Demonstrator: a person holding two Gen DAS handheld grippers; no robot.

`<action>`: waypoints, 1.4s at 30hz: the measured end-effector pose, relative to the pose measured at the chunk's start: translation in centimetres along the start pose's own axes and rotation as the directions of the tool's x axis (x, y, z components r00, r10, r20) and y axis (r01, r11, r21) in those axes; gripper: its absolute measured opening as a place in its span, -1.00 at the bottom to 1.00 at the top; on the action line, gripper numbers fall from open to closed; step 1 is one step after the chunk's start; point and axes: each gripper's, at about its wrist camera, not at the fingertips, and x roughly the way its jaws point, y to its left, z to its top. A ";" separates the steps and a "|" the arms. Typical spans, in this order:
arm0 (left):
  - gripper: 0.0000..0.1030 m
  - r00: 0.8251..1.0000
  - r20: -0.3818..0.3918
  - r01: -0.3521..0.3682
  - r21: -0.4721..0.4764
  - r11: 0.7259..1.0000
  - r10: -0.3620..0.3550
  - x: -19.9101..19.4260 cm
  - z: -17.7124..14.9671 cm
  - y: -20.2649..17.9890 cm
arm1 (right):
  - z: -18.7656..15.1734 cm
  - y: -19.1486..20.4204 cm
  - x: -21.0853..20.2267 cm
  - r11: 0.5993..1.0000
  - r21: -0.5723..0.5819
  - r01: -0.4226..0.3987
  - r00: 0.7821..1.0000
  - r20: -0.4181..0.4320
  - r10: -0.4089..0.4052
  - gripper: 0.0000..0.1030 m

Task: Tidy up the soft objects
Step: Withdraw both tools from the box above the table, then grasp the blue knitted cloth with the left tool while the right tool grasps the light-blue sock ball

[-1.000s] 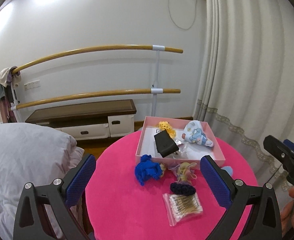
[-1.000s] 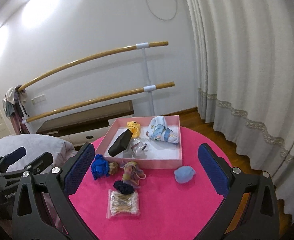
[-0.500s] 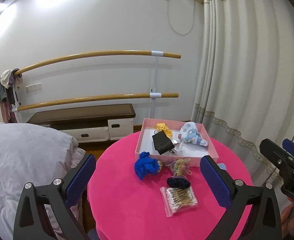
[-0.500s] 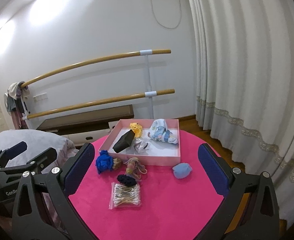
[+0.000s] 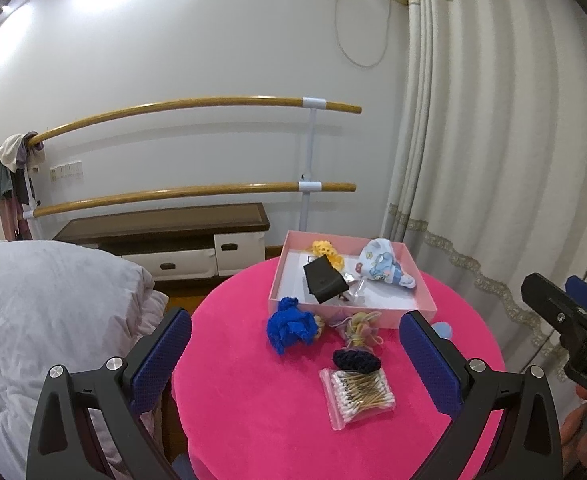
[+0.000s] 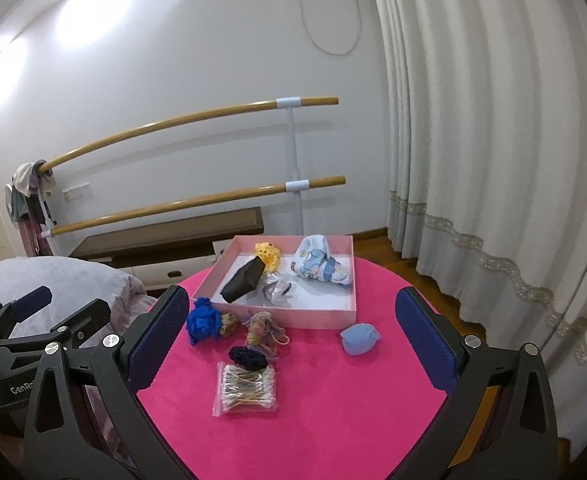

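Note:
A pink box (image 5: 393, 312) (image 6: 317, 318) sits at the far side of the round pink table (image 6: 333, 400). Inside lie a black pouch (image 6: 243, 282), a yellow knit piece (image 6: 267, 254), a printed blue cloth (image 6: 319, 264) and a clear wrapper (image 6: 275, 290). In front of the box lie a blue knit item (image 5: 291, 326) (image 6: 203, 320), a tangle of hair ties (image 6: 263, 332), a dark scrunchie (image 6: 249, 356), a bag of cotton swabs (image 6: 247, 388) and a light blue pouch (image 6: 359, 338). My left gripper (image 5: 295, 364) and right gripper (image 6: 293, 340) both hover open above the near table edge, holding nothing.
A grey duvet (image 5: 45, 312) lies left of the table. Behind stand a low wooden bench (image 5: 165, 228) with drawers and two wooden wall bars (image 5: 197, 190). White curtains (image 6: 493, 160) hang on the right, with wood floor below.
Both grippers have drawn back and up from the table, so the objects look smaller and more of the wall shows. Nothing on the table has moved.

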 end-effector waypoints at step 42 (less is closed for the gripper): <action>0.38 0.934 -0.357 -0.020 -0.039 0.999 0.005 34.8 -2.1 3.0 | -9.5 -9.7 24.1 0.985 0.066 0.160 0.879 -0.463 -0.112 0.59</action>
